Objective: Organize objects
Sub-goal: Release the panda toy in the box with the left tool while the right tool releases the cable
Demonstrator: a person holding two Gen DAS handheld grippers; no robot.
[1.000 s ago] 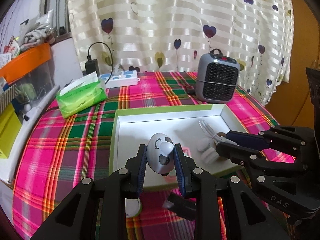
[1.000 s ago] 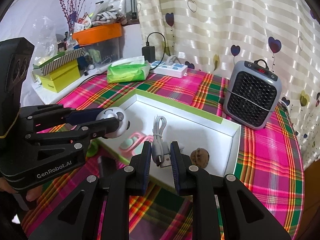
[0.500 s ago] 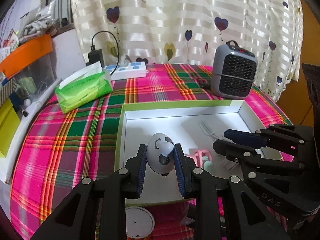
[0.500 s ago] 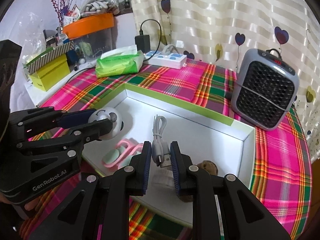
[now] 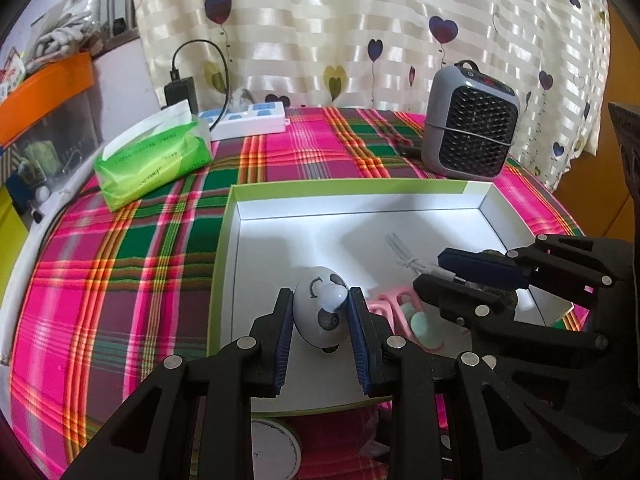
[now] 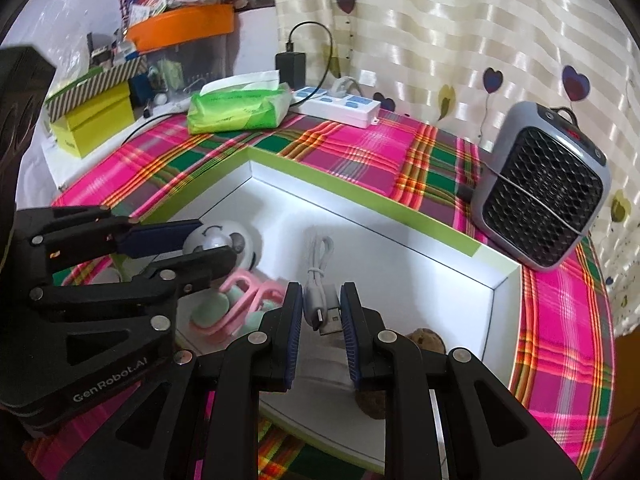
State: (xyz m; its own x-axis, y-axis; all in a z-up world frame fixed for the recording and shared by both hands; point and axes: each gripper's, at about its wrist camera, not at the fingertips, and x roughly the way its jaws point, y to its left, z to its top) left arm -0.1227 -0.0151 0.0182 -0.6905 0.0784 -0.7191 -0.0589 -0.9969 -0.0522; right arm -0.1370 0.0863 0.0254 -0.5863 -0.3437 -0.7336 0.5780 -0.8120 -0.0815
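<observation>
Your left gripper (image 5: pixel 322 322) clamps the white egg-shaped toy (image 5: pixel 320 312) at lower centre of the left view, over the white box (image 5: pixel 360 190). Your right gripper (image 6: pixel 321 312) grips the coiled white cable (image 6: pixel 320 280), low in the right view, above the box floor, beside a pink clip (image 6: pixel 240 300).

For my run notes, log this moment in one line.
left gripper: shut on egg toy | right gripper: shut on USB cable | both above white box
</observation>
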